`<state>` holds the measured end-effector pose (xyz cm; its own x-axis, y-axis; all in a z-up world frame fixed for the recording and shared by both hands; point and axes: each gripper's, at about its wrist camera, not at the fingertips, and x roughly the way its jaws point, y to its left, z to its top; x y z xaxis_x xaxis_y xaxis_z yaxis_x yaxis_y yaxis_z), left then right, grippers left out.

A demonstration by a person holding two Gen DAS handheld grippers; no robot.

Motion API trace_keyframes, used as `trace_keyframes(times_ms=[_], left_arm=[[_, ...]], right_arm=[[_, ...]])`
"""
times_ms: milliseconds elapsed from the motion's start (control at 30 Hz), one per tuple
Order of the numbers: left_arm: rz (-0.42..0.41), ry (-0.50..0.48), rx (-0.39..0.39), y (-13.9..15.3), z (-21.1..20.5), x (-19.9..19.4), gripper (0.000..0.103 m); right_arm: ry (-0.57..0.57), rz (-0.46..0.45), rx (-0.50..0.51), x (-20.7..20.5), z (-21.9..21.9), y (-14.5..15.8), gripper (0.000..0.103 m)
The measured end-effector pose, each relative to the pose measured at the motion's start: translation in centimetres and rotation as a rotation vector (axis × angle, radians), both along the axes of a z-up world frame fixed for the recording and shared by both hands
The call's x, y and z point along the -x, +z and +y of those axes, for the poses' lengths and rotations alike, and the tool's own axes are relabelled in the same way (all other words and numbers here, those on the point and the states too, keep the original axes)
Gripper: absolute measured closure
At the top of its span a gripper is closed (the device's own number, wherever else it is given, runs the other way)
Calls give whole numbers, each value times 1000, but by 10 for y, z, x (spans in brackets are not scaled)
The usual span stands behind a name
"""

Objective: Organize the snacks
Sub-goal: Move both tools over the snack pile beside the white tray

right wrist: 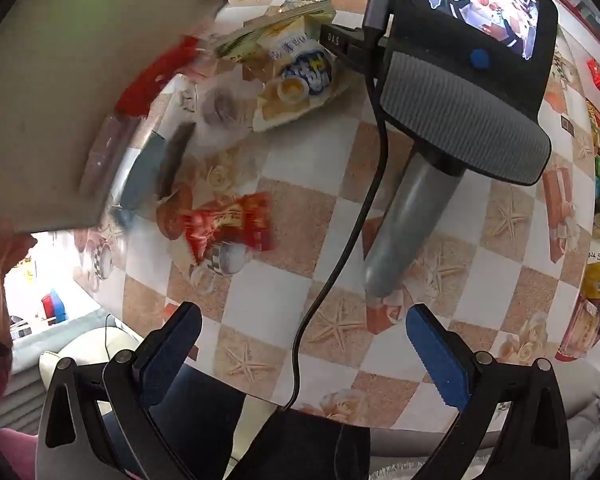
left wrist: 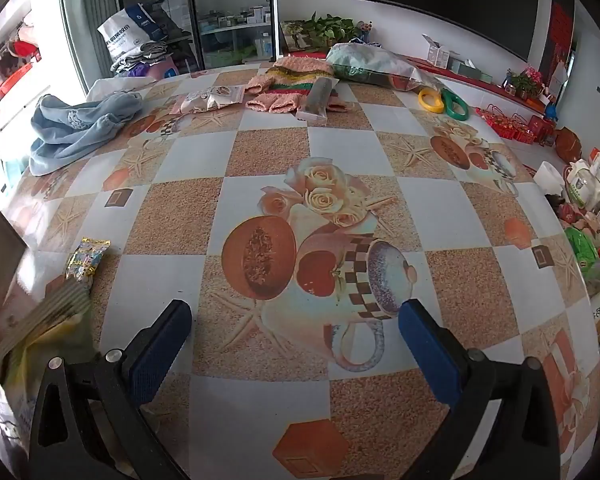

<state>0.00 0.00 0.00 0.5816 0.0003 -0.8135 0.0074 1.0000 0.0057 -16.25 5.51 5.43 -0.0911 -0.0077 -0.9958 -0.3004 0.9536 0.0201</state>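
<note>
both grippers (left wrist: 296, 320) (right wrist: 304, 332) wide apart, empty; red pack (right wrist: 226, 222) lies far-left of right one, long axis left-right.

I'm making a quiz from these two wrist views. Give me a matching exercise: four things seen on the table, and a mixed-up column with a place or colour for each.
Things:
1. crumpled light-blue cloth
2. scissors with one yellow and one green handle
3. red crinkled snack wrapper
4. small gold-patterned snack packet

Places:
A. near left part of the table, left wrist view
B. far right part of the table, left wrist view
C. far left part of the table, left wrist view
D. middle of the right wrist view, beside a cardboard box

Pairs: 1-C, 2-B, 3-D, 4-A
</note>
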Motion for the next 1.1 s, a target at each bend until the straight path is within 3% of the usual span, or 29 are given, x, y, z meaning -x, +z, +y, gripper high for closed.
trace_keyframes(times_ms=[333, 667, 1033, 1100], left_arm=[[-1, 0, 1, -2, 4, 1, 0], [0, 0, 0, 0, 0, 0, 0], [1, 0, 1, 0, 0, 0, 0], [39, -27, -1, 1, 1, -1, 0]], right_arm=[[-59, -5, -6, -3, -23, 6, 0], [-261, -39, -7, 5, -95, 8, 0], [-342, -47, 15, 4, -157, 8, 0], [-339, -36, 23, 2, -167, 7, 0]])
